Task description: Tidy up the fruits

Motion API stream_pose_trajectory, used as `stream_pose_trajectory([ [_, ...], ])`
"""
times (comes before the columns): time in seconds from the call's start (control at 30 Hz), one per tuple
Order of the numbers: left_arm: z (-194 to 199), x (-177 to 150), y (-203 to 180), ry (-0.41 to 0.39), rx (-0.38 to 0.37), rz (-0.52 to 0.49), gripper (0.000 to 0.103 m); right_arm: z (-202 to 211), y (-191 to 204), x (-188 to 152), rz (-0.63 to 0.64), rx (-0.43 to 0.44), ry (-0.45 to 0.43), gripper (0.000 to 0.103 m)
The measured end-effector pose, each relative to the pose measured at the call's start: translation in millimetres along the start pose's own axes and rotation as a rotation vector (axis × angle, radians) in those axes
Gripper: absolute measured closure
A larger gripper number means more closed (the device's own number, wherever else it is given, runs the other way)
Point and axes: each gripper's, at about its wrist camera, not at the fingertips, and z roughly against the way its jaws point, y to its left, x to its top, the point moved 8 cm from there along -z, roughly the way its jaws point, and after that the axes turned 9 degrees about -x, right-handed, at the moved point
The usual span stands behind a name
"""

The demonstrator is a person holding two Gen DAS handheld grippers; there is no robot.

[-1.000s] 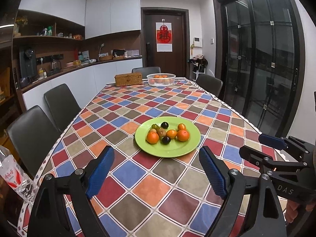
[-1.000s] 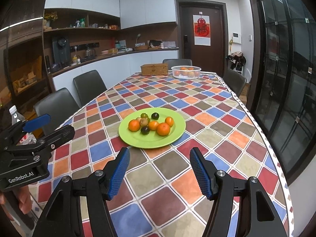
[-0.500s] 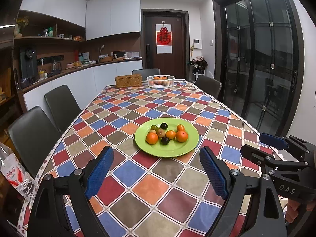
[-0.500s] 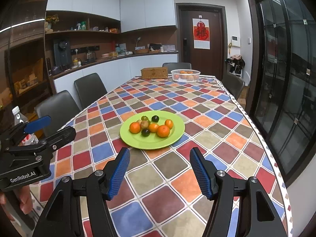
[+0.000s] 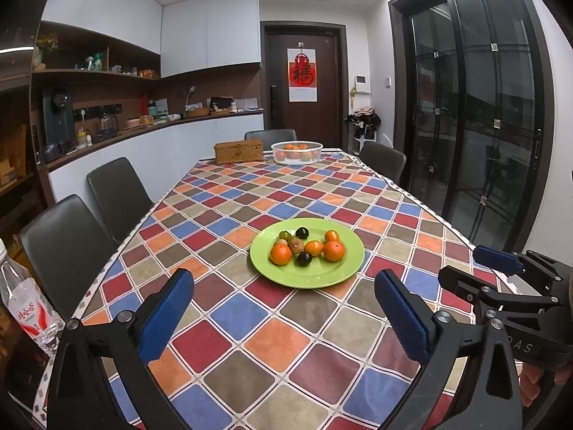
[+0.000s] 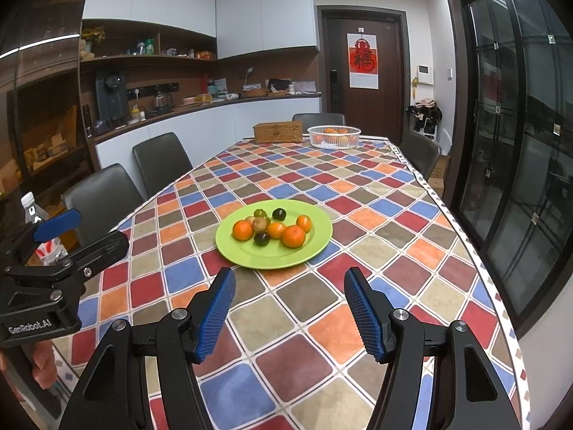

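Tongs come first in both views: the left tongs [image 5: 283, 319] hang over the near end of the table [image 5: 229, 315] with their blue pads spread wide and nothing between them, and the right tongs [image 6: 290, 317] are spread the same way, also empty. Each pair shows at the edge of the other's view, so the two sit side by side and level.

Straight ahead of both, past a few squares of checked cloth, lies the green plate [image 5: 315, 277] with its heap of fruit [image 5: 304, 249]: oranges, two dark round ones and some small greenish ones, touching or nearly so. The plate is round, so no long axis governs the approach. It sits slightly right of centre for the left tongs and slightly left for the right tongs (the right pair looks a shade closer, though that is a judgement).

Farther on, near the far end, a white basket [image 5: 297, 153] holds more oranges beside a woven box [image 5: 239, 153]. How the small fruits overlap is hard to make out.
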Motion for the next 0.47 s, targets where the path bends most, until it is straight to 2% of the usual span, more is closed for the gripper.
stream_pose_trajectory([
  [0.47, -3.7, -3.2, 5.5, 0.000, -0.001, 0.014, 0.000, 0.8, -0.5, -0.6, -0.001, -0.001, 0.001, 0.039],
])
